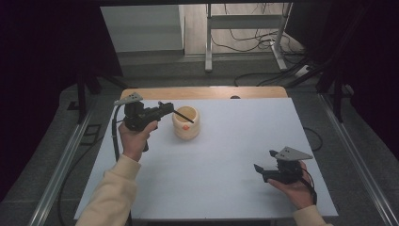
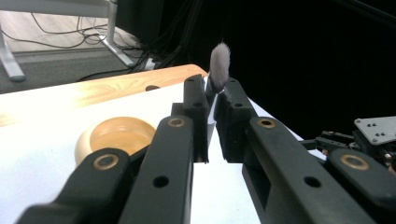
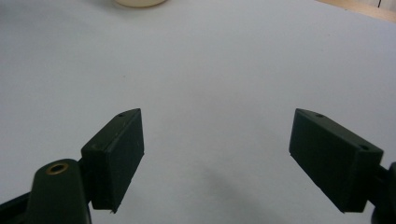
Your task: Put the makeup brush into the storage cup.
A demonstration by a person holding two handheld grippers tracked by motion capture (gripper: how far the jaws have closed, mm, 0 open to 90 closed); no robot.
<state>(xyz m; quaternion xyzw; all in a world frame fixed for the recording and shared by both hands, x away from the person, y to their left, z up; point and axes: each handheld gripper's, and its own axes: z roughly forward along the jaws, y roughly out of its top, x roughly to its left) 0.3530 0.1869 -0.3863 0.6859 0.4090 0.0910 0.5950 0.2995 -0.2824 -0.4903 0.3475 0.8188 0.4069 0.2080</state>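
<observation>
A slim brush (image 2: 219, 60) with a grey tuft is pinched in the left tongs (image 1: 165, 108), its tip over the wooden cup (image 1: 186, 123) at the tabletop's (image 1: 226, 155) far left. The right tongs (image 1: 264, 161) rest spread at the near right.

High cam overhead; tong cams close-up (both share bowl (image 2: 116, 137)).

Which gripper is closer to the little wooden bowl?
Left. The left gripper is right beside the bowl, holding a brush over it. The right gripper sits far off, open.
</observation>
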